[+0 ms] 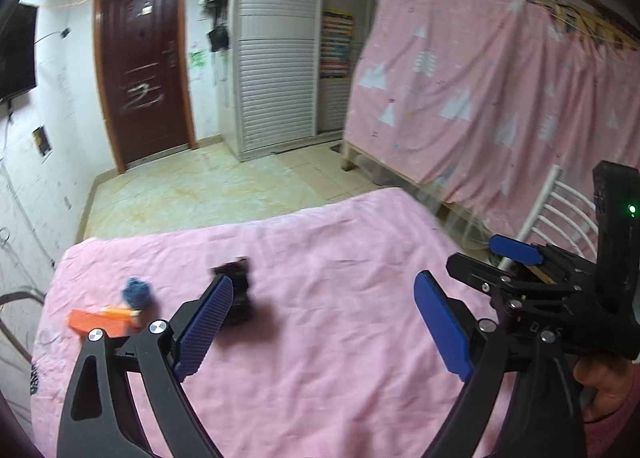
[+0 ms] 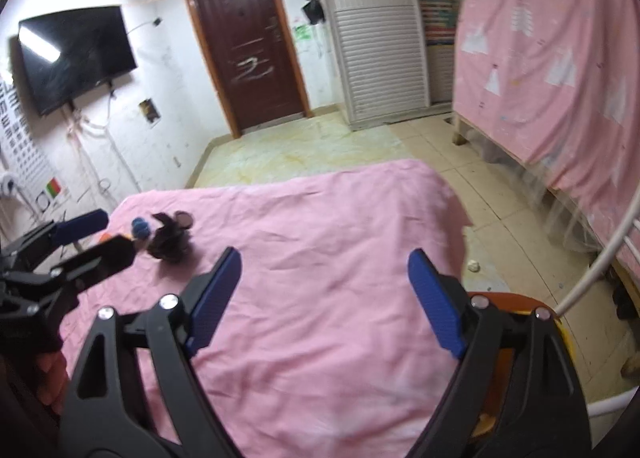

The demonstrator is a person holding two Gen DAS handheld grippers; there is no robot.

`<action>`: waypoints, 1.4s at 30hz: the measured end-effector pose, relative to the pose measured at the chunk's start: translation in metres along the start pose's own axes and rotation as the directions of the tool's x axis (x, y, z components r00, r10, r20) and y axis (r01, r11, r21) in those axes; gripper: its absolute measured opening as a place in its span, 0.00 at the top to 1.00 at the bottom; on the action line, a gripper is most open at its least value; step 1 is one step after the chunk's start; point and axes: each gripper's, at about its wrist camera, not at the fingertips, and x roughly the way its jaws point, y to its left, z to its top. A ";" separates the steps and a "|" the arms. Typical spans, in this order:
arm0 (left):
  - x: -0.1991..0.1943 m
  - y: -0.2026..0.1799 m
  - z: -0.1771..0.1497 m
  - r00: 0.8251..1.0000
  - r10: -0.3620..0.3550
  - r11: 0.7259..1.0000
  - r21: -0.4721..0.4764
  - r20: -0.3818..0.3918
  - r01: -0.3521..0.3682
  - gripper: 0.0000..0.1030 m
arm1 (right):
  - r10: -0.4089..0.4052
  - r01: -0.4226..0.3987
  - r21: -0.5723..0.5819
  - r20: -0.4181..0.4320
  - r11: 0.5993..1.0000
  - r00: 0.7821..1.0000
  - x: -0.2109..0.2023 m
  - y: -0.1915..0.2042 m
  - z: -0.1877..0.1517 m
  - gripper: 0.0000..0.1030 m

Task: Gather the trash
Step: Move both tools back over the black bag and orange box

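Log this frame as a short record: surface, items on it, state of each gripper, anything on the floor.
surface: pink cloth spread flat, wrinkled
items: dark object, blue ball, orange piece, all at the cloth's left side
left gripper: open, empty, above the cloth, dark object by its left finger
right gripper: open, empty, over the cloth's middle
floor: small white wad right of the cloth
blur: dark object too smeared to identify

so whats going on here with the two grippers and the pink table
A person holds a gripper in each hand over a table covered with a pink cloth. Both the left gripper and the right gripper are open and empty. The bits to collect, a dark crumpled item, a blue ball and an orange piece, lie untouched on the cloth's left side.
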 end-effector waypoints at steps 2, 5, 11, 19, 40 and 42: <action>0.000 0.018 -0.001 1.000 0.016 1.000 -0.020 -0.002 -0.016 0.17 | 0.012 -0.012 -0.019 -0.014 1.000 1.000 0.009 0.013 0.002 0.20; 0.001 0.045 -0.006 0.999 0.048 0.998 -0.033 -0.006 -0.048 0.13 | 0.027 -0.029 -0.053 -0.036 0.998 0.999 0.020 0.035 0.005 0.20; 0.006 0.103 -0.016 0.994 0.103 0.992 -0.075 -0.039 -0.106 0.11 | 0.055 -0.063 -0.114 -0.078 0.991 0.995 0.040 0.072 0.006 0.17; 0.019 0.162 -0.025 0.992 0.101 0.989 -0.100 -0.077 -0.109 0.11 | 0.107 -0.128 -0.151 -0.144 0.980 0.984 0.067 0.113 0.009 0.16; 0.055 0.204 -0.042 0.976 0.108 0.994 -0.015 -0.187 -0.113 0.11 | 0.118 -0.168 -0.209 -0.230 0.963 0.966 0.133 0.167 0.010 0.14; 0.055 0.205 -0.041 0.975 0.124 0.992 -0.010 -0.185 -0.128 0.11 | 0.118 -0.170 -0.212 -0.239 0.962 0.964 0.138 0.167 0.009 0.14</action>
